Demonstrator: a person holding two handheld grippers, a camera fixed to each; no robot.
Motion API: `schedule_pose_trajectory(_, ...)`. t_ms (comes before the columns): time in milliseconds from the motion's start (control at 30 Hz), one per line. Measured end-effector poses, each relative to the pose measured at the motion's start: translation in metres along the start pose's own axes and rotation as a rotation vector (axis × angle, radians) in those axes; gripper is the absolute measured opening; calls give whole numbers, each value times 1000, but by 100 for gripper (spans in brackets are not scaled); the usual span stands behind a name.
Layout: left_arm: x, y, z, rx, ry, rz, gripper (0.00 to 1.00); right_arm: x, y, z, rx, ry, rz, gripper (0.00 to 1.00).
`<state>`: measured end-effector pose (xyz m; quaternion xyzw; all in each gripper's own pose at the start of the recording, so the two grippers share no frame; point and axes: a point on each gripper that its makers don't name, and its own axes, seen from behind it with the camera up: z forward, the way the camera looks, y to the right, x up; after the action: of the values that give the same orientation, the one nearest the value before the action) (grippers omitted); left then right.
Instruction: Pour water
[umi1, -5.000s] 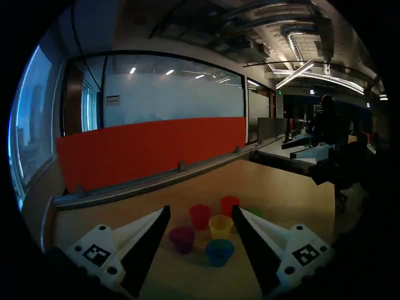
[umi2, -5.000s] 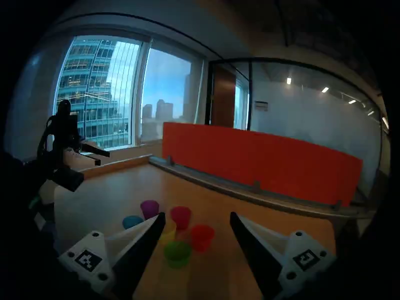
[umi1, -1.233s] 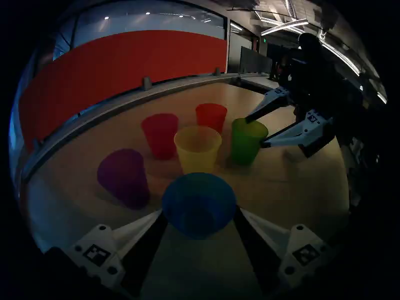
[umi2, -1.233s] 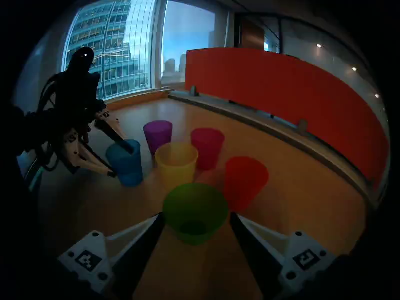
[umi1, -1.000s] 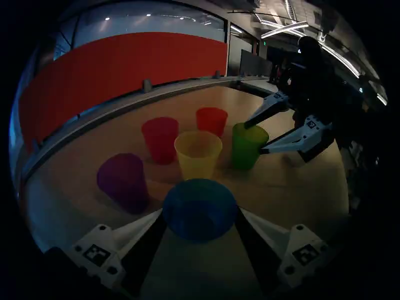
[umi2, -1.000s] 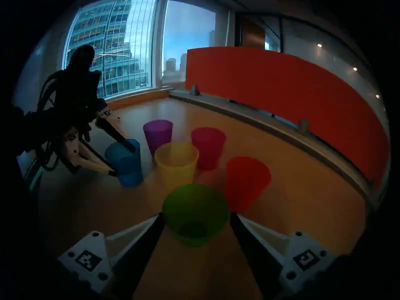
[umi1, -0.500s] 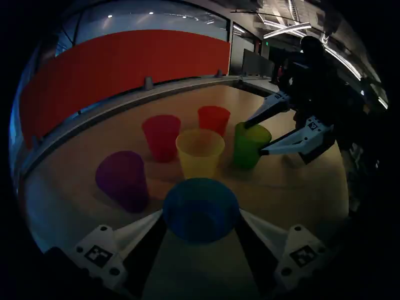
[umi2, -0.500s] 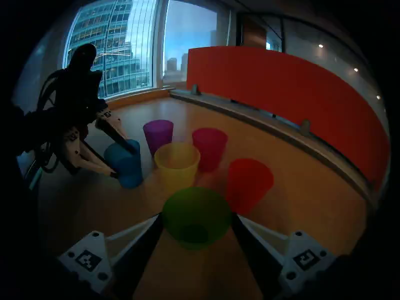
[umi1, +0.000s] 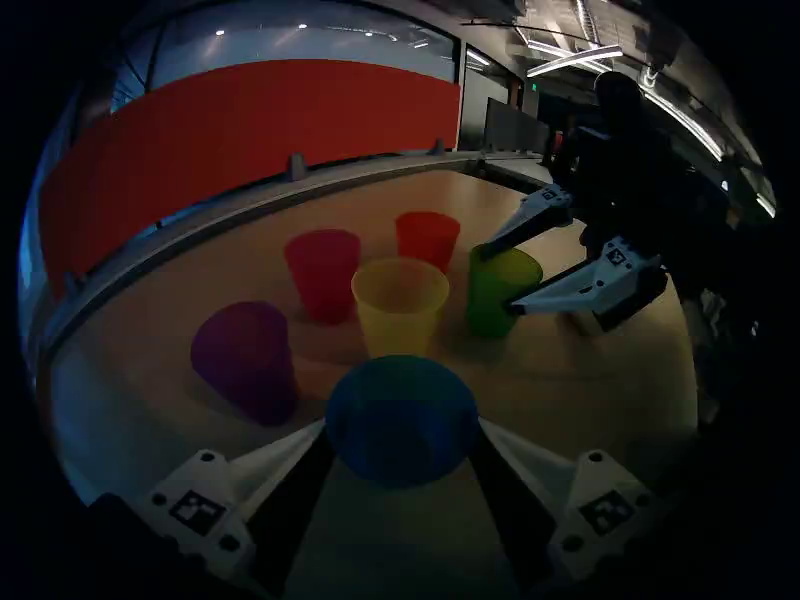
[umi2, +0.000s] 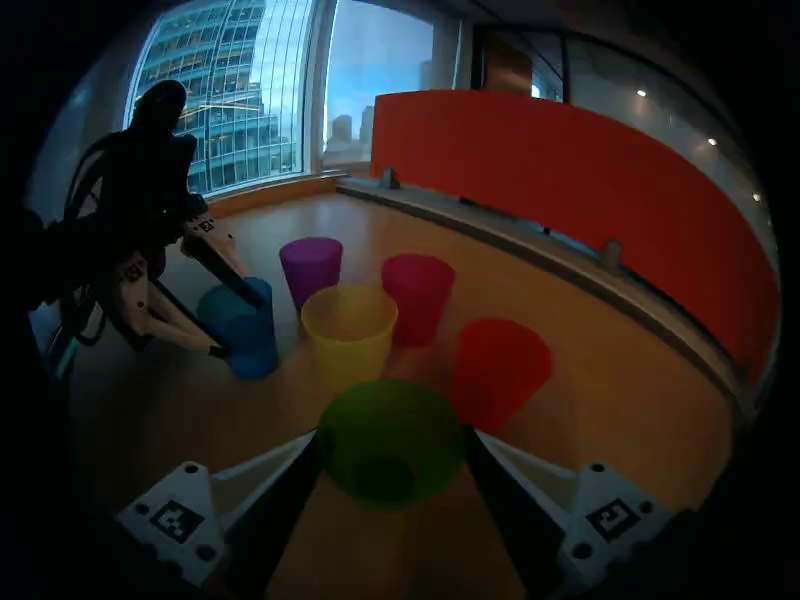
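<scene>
A blue cup (umi1: 400, 400) stands upright on the wooden table (umi1: 560, 370), with my left gripper (umi1: 402, 429) shut on it, a finger against each side of the rim. My right gripper (umi2: 391, 435) is shut on a green cup (umi2: 390, 455) in the same way. In the left gripper view the right gripper (umi1: 493, 279) straddles the green cup (umi1: 490, 295). The right gripper view has the left gripper (umi2: 242, 325) around the blue cup (umi2: 240, 340). I cannot tell whether either cup holds water.
A yellow cup (umi1: 400, 300), a purple cup (umi1: 245, 355), a magenta cup (umi1: 322, 270) and a red cup (umi1: 427, 235) stand close behind the blue one. An orange partition (umi1: 250, 120) and a metal rail (umi1: 200, 225) run along the table's far edge. Windows (umi2: 250, 100) lie beyond.
Both grippers came down from above the table to the cups and slid forward around them. In the last half second the green cup sits deeper between my right fingers.
</scene>
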<state>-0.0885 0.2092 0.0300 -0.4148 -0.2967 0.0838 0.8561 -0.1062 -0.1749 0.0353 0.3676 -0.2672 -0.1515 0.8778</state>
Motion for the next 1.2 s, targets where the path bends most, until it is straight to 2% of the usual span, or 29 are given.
schedule_pose_trajectory(167, 0, 0, 0, 2, -1, -1, 87, -1, -1, 1, -2, 2, -2, 94)
schedule_pose_trajectory(667, 2, 7, -9, 11, 9, 8, 86, 17, 1, -18, -12, 49, 19, 93)
schedule_pose_trajectory(1200, 48, 6, -56, 81, 151, 21, 86, 56, -11, -55, -40, 145, 0, 93)
